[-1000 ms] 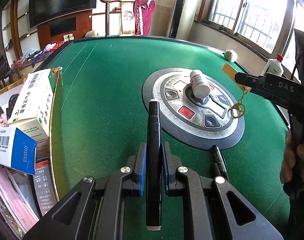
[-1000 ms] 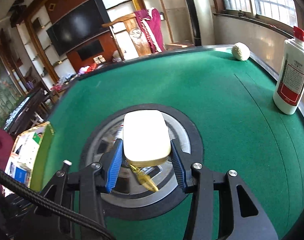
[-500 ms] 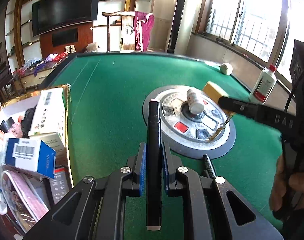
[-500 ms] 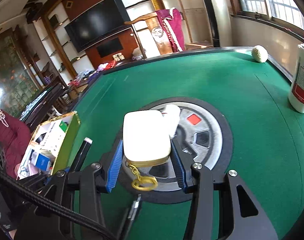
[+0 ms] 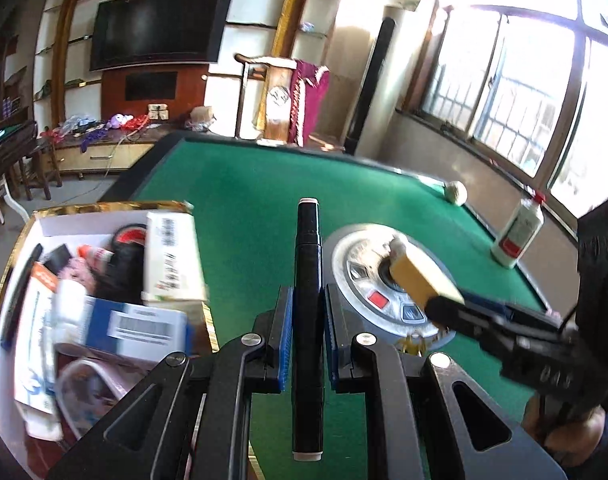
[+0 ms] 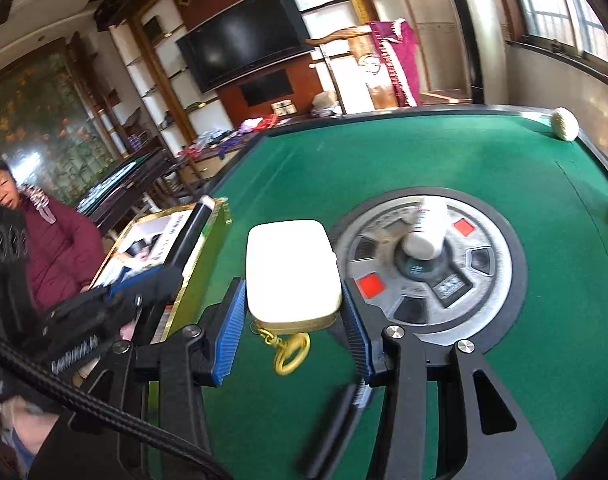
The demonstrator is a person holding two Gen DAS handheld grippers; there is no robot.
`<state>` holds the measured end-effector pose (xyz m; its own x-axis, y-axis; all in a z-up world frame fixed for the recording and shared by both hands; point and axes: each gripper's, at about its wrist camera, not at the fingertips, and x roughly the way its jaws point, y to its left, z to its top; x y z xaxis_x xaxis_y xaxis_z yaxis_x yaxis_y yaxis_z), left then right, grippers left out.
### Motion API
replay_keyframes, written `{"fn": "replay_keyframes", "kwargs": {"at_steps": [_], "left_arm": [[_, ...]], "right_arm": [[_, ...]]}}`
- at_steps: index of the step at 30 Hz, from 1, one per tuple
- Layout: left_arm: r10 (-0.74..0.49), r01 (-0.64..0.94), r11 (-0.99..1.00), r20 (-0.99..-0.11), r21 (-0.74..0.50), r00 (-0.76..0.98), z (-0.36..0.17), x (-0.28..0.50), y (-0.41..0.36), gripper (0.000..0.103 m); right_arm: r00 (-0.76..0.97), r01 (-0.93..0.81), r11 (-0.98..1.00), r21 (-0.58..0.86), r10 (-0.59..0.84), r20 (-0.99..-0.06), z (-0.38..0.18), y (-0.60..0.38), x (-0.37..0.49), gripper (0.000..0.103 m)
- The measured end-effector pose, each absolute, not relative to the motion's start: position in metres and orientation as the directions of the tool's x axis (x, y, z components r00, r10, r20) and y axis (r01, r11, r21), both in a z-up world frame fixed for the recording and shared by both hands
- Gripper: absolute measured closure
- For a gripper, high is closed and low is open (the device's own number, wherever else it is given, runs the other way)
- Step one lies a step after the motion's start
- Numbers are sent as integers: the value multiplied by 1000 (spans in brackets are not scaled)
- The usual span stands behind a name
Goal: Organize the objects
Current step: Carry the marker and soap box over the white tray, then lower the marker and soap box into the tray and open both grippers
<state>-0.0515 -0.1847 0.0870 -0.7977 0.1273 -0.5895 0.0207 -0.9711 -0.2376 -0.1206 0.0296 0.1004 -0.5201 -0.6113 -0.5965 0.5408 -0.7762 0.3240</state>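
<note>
Grippers fill the foreground of both wrist views. The left gripper (image 5: 307, 316) is clenched on a black marker (image 5: 308, 280), which stands lengthwise between the blue pads with its white-ringed tip pointing away. The right gripper (image 6: 292, 312) grasps a white rectangular case (image 6: 290, 270) with a gold edge; a gold chain and ring (image 6: 290, 350) dangle below it (slightly blurred). Another black pen (image 6: 332, 424) lies blurred on the green felt table (image 6: 424, 152), just beneath the right gripper.

To the left of the left gripper, an open gold-rimmed box (image 5: 104, 207) sits at the table edge, filled with medicine cartons (image 5: 172, 256) and other packets. Beyond the grippers, a round silver control panel (image 6: 432, 268) sits in the table's middle, and a small white pill bottle (image 6: 426, 232) lies on its hub. Farther right stands a white bottle with a red cap (image 5: 518, 232); a pale ball (image 6: 565, 124) rests at the far corner. A wall television (image 5: 160, 28) hangs in the background.
</note>
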Motion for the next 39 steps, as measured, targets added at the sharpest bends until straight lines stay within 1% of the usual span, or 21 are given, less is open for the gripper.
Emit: {"fn": "replay_keyframes", "kwargs": {"at_steps": [4, 16, 24, 32, 39], "left_arm": [[98, 66, -962, -564, -263, -820, 92, -45, -213, 91], [21, 184, -932, -554, -311, -832, 86, -33, -281, 91], [-22, 246, -910, -556, -332, -831, 80, -23, -321, 91], [-80, 325, -891, -595, -318, -800, 68, -18, -351, 91], [-103, 378, -877, -652, -296, -751, 49, -23, -363, 91]], "right_arm": [[-505, 574, -754, 320, -634, -586, 105, 13, -110, 58], [-451, 687, -669, 282, -697, -557, 134, -65, -90, 57], [-417, 727, -638, 254, -705, -574, 140, -127, -90, 57], [-404, 736, -637, 229, -686, -605, 135, -170, -97, 57], [-389, 737, -648, 192, -638, -664, 117, -201, -107, 57]]}}
